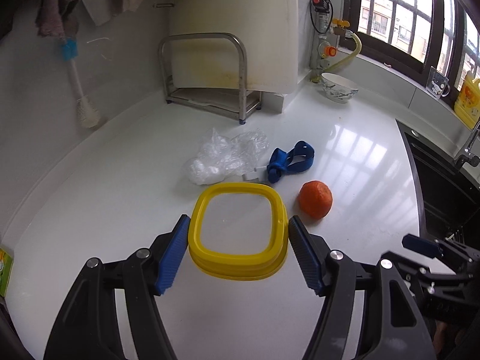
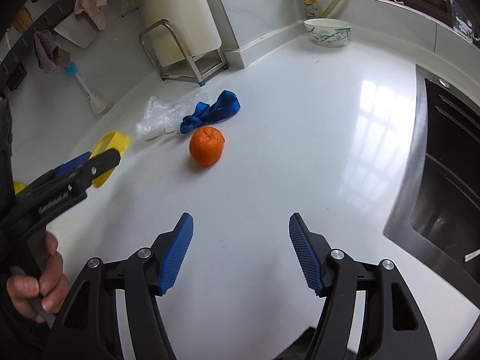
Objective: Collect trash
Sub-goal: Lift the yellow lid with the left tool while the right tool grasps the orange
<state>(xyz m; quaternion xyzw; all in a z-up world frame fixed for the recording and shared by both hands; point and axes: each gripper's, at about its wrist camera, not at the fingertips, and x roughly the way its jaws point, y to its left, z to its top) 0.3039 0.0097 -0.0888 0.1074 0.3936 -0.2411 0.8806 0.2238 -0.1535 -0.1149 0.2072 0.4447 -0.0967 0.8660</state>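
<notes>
My left gripper (image 1: 239,228) is shut on a yellow square tub (image 1: 237,258), both blue pads pressing its sides. The right wrist view shows the tub (image 2: 112,142) in the left gripper (image 2: 99,162), slightly above the white counter. Beyond it lie crumpled clear plastic (image 1: 222,156), a knotted blue strap (image 1: 292,162) and an orange tangerine (image 1: 315,199). My right gripper (image 2: 241,225) is open over bare counter with nothing between its pads. The tangerine (image 2: 206,146), the strap (image 2: 213,112) and the plastic (image 2: 159,114) lie ahead of it to the left.
A dark sink (image 2: 450,180) bounds the counter on the right. A patterned bowl (image 1: 339,87) stands at the back by the gas pipe. A steel rack (image 1: 207,69) and a bottle brush (image 1: 81,99) sit along the back wall. A hand (image 2: 36,282) grips the left handle.
</notes>
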